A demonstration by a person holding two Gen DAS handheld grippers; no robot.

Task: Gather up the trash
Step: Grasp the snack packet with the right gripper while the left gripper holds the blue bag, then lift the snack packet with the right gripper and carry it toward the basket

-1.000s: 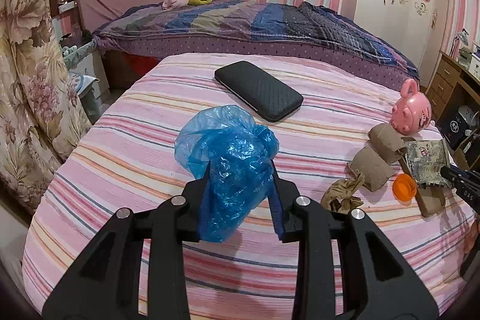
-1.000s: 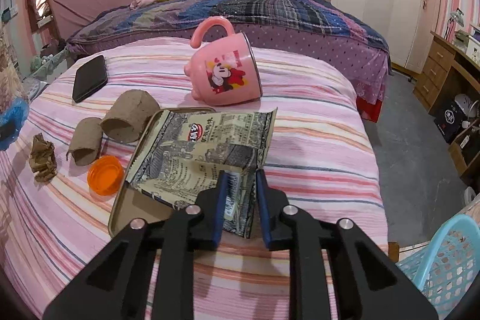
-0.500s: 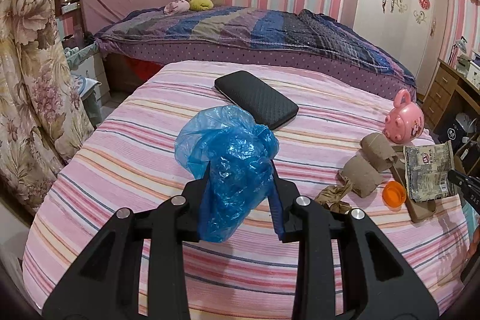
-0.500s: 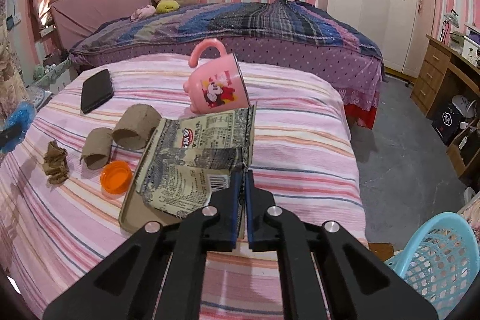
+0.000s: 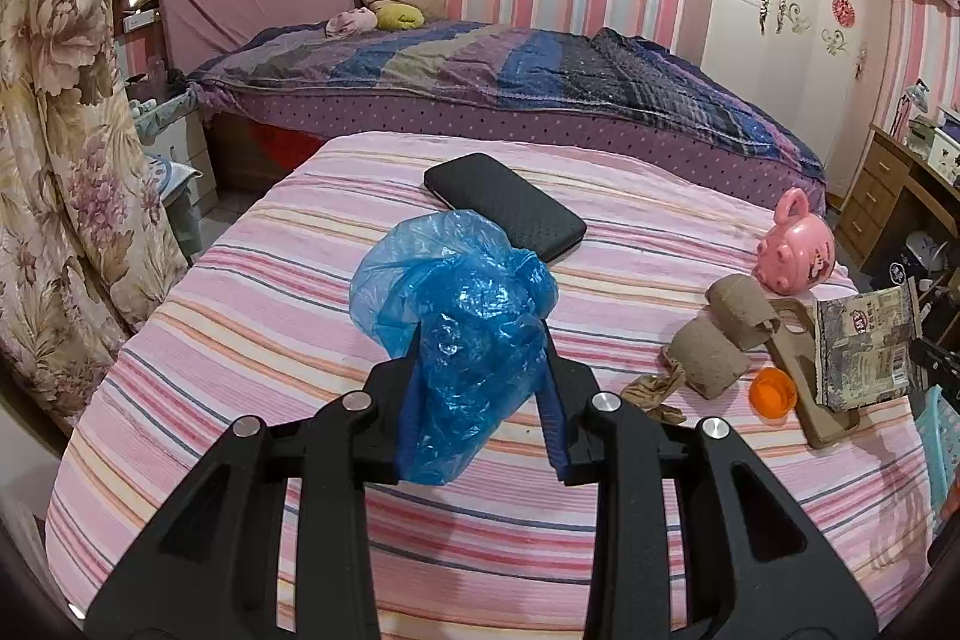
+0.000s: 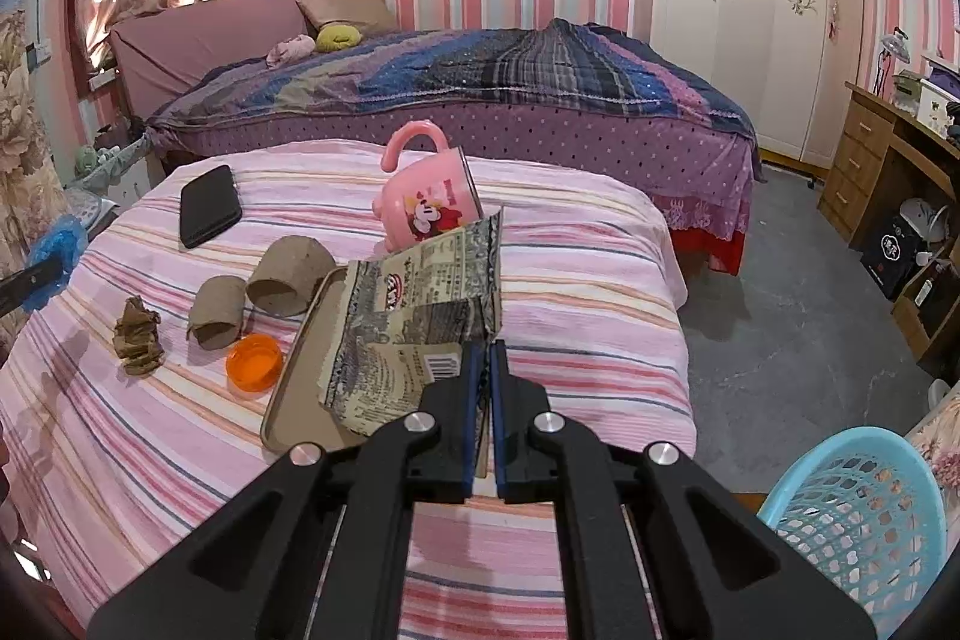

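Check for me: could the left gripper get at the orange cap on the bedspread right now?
Probably not as things stand. The left gripper is shut on the blue plastic bag, so its jaws are occupied. The orange cap lies uncovered on the bedspread beside the cardboard rolls, so the path itself looks free.

Little legible text is found. On the printed wrapper (image 6: 414,322) clamped at its near edge in the right gripper (image 6: 485,349), a small red-and-white logo is seen just ahead of the tips, letters too blurred to be read; a barcode sits right beside the left finger, digits not resolved. A cartoon mouse print is carried by the pink mug (image 6: 429,208) further ahead, with no readable wording.
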